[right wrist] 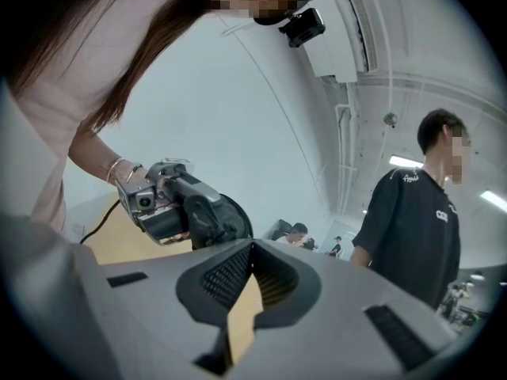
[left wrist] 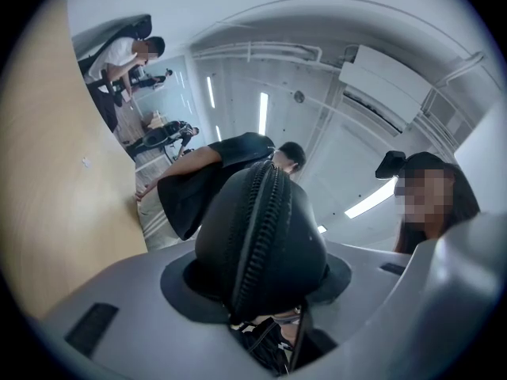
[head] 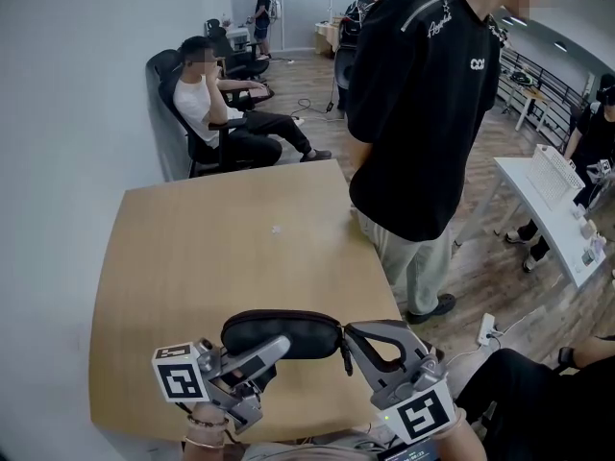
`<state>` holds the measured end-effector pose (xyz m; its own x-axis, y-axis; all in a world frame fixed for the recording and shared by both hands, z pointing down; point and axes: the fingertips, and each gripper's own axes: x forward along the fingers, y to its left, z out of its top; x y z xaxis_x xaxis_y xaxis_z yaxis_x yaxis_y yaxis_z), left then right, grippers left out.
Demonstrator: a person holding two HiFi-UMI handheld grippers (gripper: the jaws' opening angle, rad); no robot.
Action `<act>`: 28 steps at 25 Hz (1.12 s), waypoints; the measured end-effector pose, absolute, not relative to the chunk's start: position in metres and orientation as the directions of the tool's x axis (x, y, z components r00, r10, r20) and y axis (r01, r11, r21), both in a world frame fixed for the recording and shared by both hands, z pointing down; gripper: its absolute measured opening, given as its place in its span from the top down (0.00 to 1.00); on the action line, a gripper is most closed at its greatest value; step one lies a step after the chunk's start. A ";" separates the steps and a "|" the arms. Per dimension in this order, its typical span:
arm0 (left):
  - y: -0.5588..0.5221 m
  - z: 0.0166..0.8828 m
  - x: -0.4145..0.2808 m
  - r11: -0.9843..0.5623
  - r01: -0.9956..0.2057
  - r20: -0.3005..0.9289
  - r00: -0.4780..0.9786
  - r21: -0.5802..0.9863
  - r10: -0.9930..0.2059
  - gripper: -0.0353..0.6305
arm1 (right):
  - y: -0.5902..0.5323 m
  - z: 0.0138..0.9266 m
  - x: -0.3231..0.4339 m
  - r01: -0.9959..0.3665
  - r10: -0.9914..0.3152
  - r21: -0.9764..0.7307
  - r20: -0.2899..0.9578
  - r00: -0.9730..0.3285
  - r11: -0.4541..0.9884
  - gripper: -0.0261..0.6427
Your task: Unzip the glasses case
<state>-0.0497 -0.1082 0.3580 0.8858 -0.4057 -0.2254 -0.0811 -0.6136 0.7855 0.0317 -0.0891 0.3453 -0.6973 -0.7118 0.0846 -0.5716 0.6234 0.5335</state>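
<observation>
Left gripper (head: 272,358) jaws pinch one end of the black oval glasses case (head: 283,330), its zip looking closed, over the table (head: 240,248) edge. Right gripper (head: 357,336) jaws are pressed together, empty, just beside its other end.

wooden table (head: 240,257), standing person in black shirt (head: 423,104), seated person (head: 216,109)

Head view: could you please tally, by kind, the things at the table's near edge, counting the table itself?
Grippers: 2 (left, right)
Case: 1
Table: 1
Total: 4
</observation>
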 end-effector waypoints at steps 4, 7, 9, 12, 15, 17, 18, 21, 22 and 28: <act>-0.105 0.357 -0.050 -0.618 -0.092 -0.206 0.896 0.781 -0.394 0.64 | -0.086 0.346 0.031 -0.556 -0.700 0.535 0.097 -0.708 0.636 0.94; -0.103 0.357 -0.048 -0.618 -0.091 -0.192 0.907 0.781 -0.376 0.64 | -0.084 0.346 0.030 -0.548 -0.689 0.528 0.102 -0.717 0.649 0.94; -0.102 0.358 -0.047 -0.617 -0.085 -0.183 0.915 0.782 -0.359 0.64 | -0.083 0.346 0.029 -0.537 -0.678 0.526 0.110 -0.726 0.660 0.94; -0.101 0.360 -0.048 -0.614 -0.088 -0.168 0.923 0.784 -0.347 0.64 | -0.083 0.347 0.027 -0.528 -0.671 0.523 0.119 -0.732 0.669 0.94; -0.100 0.363 -0.049 -0.610 -0.092 -0.160 0.925 0.787 -0.346 0.64 | -0.083 0.349 0.025 -0.527 -0.670 0.522 0.120 -0.733 0.670 0.94; -0.100 0.364 -0.049 -0.608 -0.093 -0.156 0.926 0.788 -0.344 0.64 | -0.083 0.350 0.024 -0.524 -0.668 0.523 0.122 -0.734 0.672 0.94; -0.100 0.365 -0.049 -0.608 -0.095 -0.152 0.927 0.788 -0.342 0.64 | -0.083 0.350 0.024 -0.521 -0.666 0.525 0.124 -0.735 0.673 0.94; -0.099 0.366 -0.048 -0.608 -0.103 -0.134 0.934 0.787 -0.332 0.64 | -0.082 0.351 0.024 -0.510 -0.661 0.530 0.135 -0.738 0.677 0.94; -0.099 0.366 -0.048 -0.609 -0.110 -0.123 0.937 0.786 -0.328 0.64 | -0.081 0.352 0.024 -0.506 -0.660 0.533 0.140 -0.738 0.678 0.94; -0.099 0.371 -0.045 -0.611 -0.158 -0.057 0.947 0.775 -0.318 0.64 | -0.082 0.357 0.024 -0.491 -0.659 0.550 0.152 -0.737 0.676 0.94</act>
<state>-0.0450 -0.0993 0.3707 0.9465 -0.3176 -0.0571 -0.1584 -0.6115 0.7753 0.0237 -0.0824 0.3570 -0.7370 -0.6586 0.1519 -0.4905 0.6758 0.5502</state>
